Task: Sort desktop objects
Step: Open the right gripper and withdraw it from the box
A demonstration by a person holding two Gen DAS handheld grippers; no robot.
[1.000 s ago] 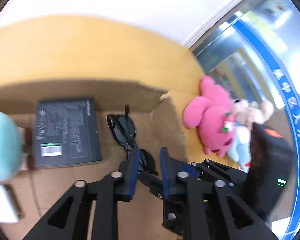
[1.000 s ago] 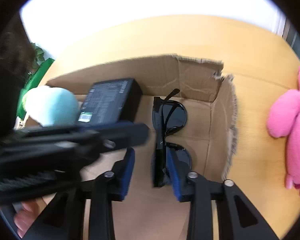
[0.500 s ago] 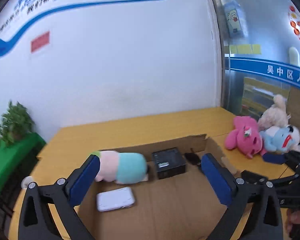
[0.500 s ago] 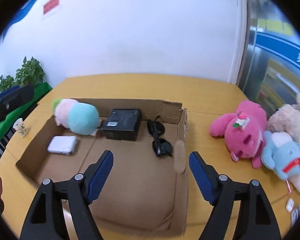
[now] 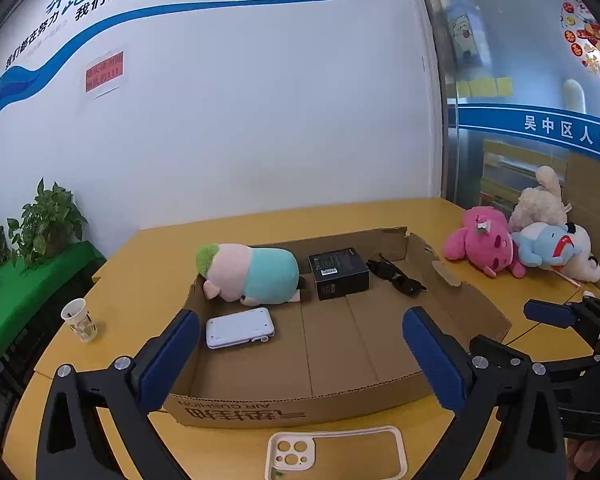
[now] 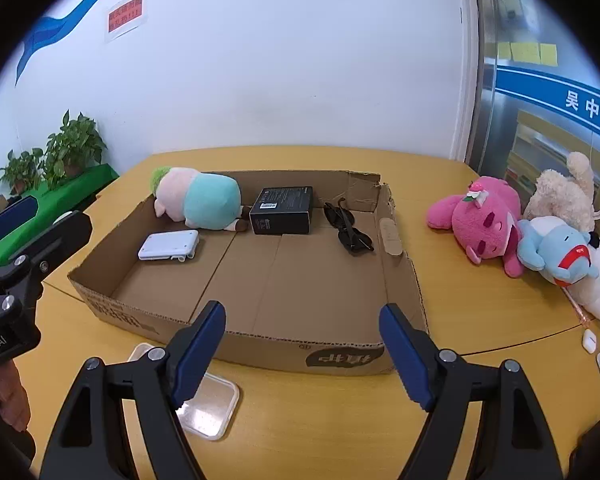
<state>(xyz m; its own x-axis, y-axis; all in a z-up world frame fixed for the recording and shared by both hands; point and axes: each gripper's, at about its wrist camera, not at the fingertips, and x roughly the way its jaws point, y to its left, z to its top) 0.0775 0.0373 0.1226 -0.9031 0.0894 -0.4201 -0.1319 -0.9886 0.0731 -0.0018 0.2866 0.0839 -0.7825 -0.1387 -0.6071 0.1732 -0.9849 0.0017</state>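
An open cardboard box lies on the yellow table. Along its far wall lie a pink-and-teal plush, a black carton and black sunglasses. A white device rests near the plush. A phone case lies on the table in front of the box. My left gripper hangs wide open over the box's near edge, holding nothing. My right gripper is open and empty at the front wall.
Three plush toys, the pink one nearest, are piled on the table right of the box. A paper cup stands at the left. A small white earbud case lies at the right edge. Potted plants stand beyond the table's left.
Both grippers stood narrow around the sunglasses deep in the box. They have opened wide, pulled back and risen. The sunglasses stay lying in the box.
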